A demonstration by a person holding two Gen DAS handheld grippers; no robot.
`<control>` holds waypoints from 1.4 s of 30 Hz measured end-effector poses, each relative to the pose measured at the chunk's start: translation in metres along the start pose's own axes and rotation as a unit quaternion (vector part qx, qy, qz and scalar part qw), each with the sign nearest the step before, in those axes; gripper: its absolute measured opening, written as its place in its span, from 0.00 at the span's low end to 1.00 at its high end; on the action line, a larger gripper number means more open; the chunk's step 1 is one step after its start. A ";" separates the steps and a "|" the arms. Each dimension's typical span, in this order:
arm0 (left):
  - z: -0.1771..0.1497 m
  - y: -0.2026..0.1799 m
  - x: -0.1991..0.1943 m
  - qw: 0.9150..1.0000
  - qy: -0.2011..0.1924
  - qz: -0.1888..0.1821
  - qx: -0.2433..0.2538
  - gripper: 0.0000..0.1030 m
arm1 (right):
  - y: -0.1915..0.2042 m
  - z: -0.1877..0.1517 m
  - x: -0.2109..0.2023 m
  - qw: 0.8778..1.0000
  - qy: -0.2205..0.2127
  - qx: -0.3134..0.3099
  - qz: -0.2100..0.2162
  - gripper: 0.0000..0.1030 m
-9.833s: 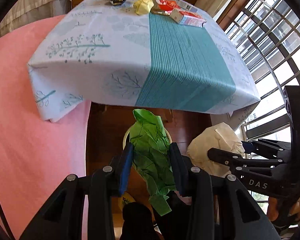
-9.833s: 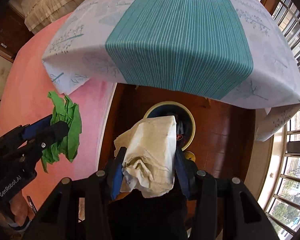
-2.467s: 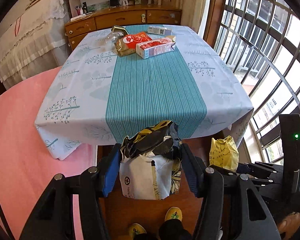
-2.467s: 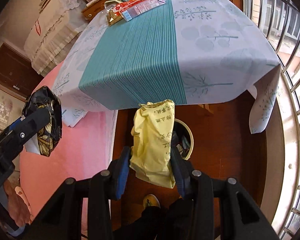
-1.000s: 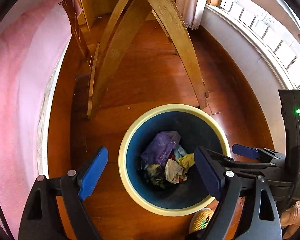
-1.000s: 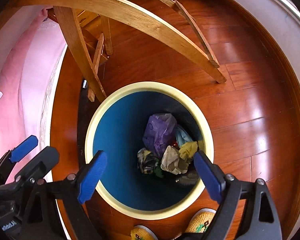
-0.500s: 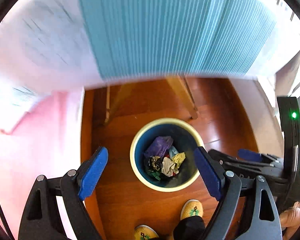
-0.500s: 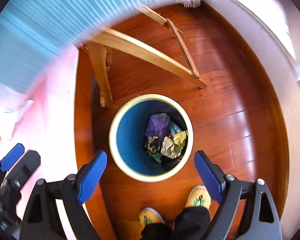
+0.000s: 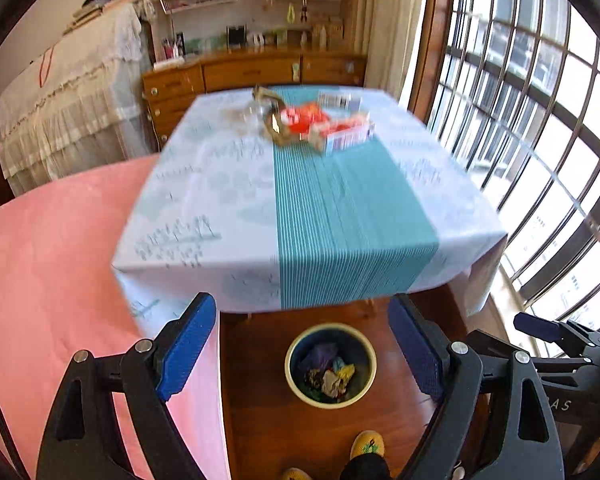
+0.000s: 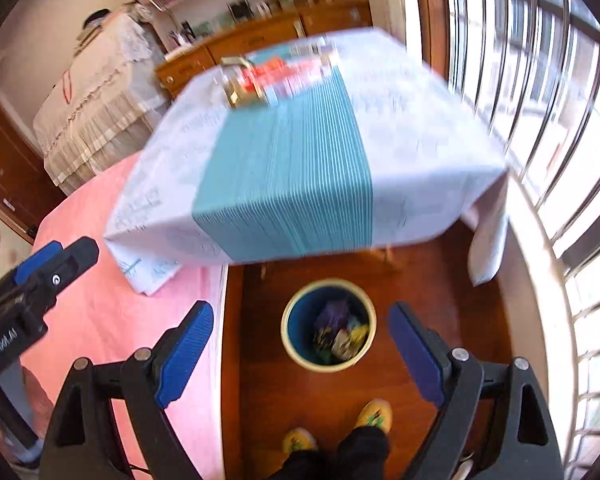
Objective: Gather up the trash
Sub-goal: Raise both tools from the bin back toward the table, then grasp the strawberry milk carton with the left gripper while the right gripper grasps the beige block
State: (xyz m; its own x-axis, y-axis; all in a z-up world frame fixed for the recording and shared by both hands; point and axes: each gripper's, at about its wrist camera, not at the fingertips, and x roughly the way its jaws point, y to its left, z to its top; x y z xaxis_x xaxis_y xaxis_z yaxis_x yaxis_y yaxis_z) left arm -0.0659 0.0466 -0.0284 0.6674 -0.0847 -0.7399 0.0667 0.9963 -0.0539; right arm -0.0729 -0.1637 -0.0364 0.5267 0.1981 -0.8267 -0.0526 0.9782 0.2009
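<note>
A blue bin with a cream rim point(image 9: 290, 368) point(image 10: 287, 332) stands on the wooden floor below the table's near edge, with crumpled trash point(image 9: 330, 374) point(image 10: 340, 332) inside. My left gripper point(image 9: 302, 346) hangs open and empty high above it. My right gripper point(image 10: 300, 354) is open and empty too, beside the left one. On the far end of the table point(image 9: 228, 200) point(image 10: 412, 152) lie a red and gold bag point(image 9: 296, 122) point(image 10: 256, 80), a red and white carton point(image 9: 342, 134) and a small box point(image 9: 338, 100).
A pink-covered bed point(image 9: 52, 248) lies left of the table. A barred window point(image 9: 540, 120) runs along the right. A wooden dresser point(image 9: 256, 72) and shelves stand behind the table. The person's yellow shoes point(image 10: 374, 412) are on the floor near the bin.
Both grippers have risen from just above the bin to above table height. The bin now looks small and the tabletop with its remaining trash has come into view. The jaws stayed open.
</note>
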 end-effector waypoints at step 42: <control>0.252 -0.046 0.183 0.998 0.045 -0.018 0.038 0.84 | -0.031 0.286 0.108 0.995 -0.028 -0.098 0.000 0.65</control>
State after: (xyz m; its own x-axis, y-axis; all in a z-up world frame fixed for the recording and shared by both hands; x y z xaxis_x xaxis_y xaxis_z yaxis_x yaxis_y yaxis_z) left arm 0.2403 -0.0183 0.0079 0.5938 -0.1162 -0.7961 0.1476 0.9885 -0.0343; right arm 0.2287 -0.1899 0.0182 0.5729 0.1990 -0.7951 -0.2144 0.9727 0.0889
